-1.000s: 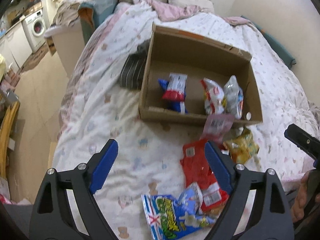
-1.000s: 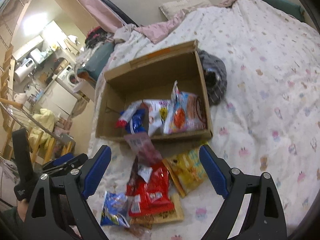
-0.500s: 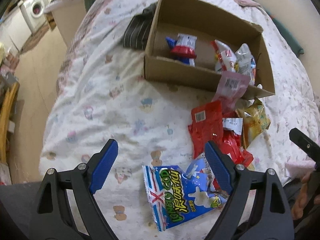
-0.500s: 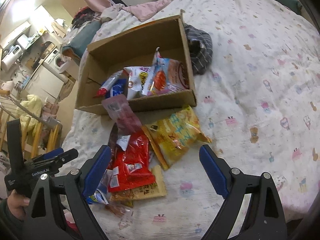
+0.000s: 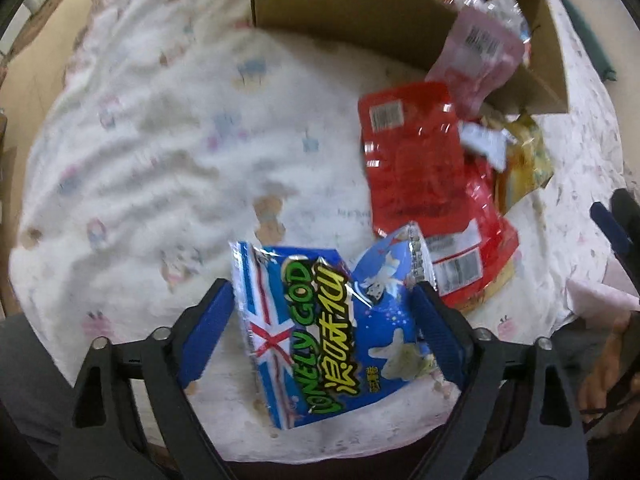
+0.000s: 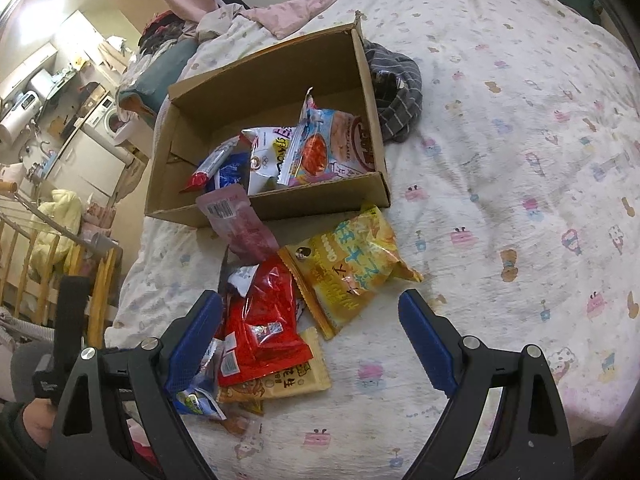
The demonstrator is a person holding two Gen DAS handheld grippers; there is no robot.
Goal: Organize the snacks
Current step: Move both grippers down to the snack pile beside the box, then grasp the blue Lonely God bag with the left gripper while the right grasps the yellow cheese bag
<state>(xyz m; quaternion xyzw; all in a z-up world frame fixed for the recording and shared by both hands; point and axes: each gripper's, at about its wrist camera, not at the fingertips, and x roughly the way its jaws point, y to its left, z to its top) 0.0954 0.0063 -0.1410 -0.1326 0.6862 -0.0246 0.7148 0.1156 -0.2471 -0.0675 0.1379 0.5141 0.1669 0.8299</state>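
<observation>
From the left wrist, the left gripper (image 5: 320, 328) hung steeply over the blue snack bag (image 5: 332, 332) near the bed's (image 5: 152, 140) near edge, its fingers (image 5: 208, 328) spreading wider with the bag lying between them, not yet pinched. Beyond it lay a red packet (image 5: 416, 160) on the quilt, a pink pouch (image 5: 480, 56) leaning on the cardboard box's (image 5: 340, 12) front wall, and a yellow bag (image 5: 524, 164) partly hidden (all blurred here).

From the right wrist, the right gripper (image 6: 312, 336) stood wide open and empty above the loose pile just in front of the box (image 6: 276, 204). Inside the box several packets (image 6: 304, 152) had already been stowed, crowded toward its near right corner. Outside remained the yellow bag (image 6: 352, 264), the red packet (image 6: 264, 328), the pink pouch (image 6: 236, 224), a flat orange pack (image 6: 292, 380) beneath the red one, and the blue bag (image 6: 196, 400) at the bed's near edge. I judged the job roughly half done, with at least five snacks left to box.
</observation>
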